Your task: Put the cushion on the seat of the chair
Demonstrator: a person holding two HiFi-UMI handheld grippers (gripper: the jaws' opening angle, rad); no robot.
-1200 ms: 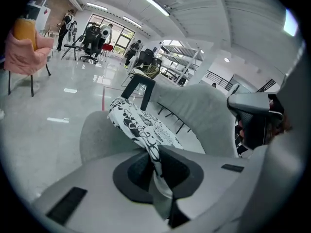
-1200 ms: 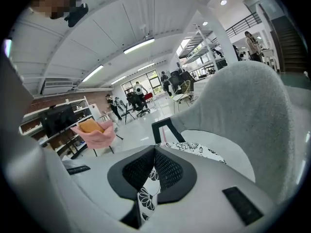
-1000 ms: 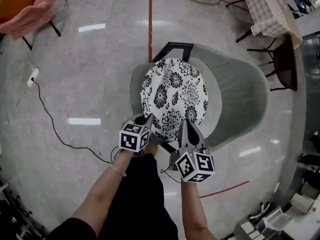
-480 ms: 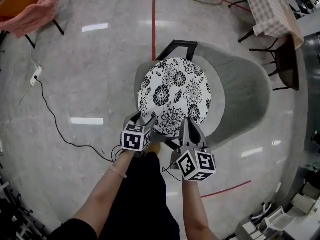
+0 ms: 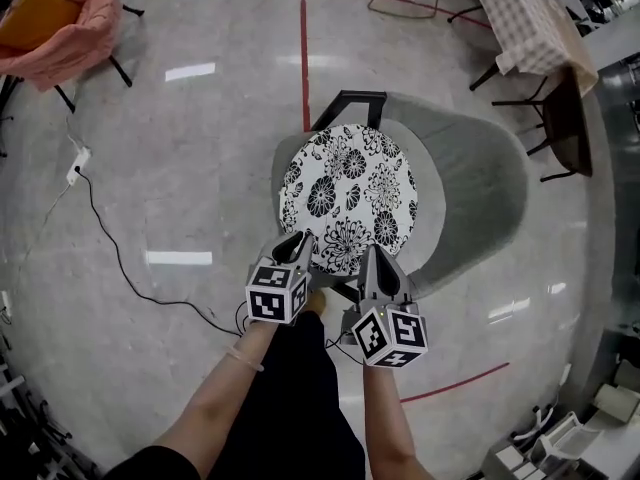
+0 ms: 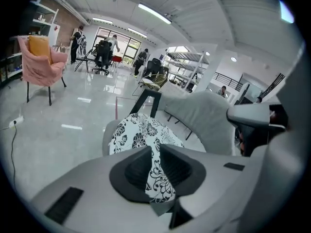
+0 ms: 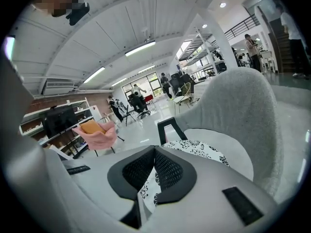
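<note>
The cushion [image 5: 348,193], round and printed with black flowers on white, lies flat on the seat [image 5: 430,230] of the grey chair [image 5: 485,178]. It covers most of the seat, leaving a pale crescent bare on the side toward the backrest, and its near rim reaches the seat's front edge. It sits where it did a second ago, with no real shift on the seat.

What has changed is the grip. The left gripper [image 5: 293,248] let go, opened wide, and its jaws have just been closing again. In the left gripper view they now stand narrow, with a fold of the printed rim pinched between the pads. It has also come up a little and now meets the rim from slightly higher. The right gripper [image 5: 372,260], just beside it on the same near edge, has kept its place. Its jaws are nearly together, with the cushion's edge caught between them.

Judging from this, the cushion is already placed. The left hand's new bite looks like a setup for a small correction, perhaps a tug to centre or flatten it, rather than a release. Both grippers must still let go before the task is finished.

Around the chair the floor [image 5: 200,158] is pale and glossy, with a red line [image 5: 302,58] behind the chair and a cable [image 5: 110,253] trailing to the left.
</note>
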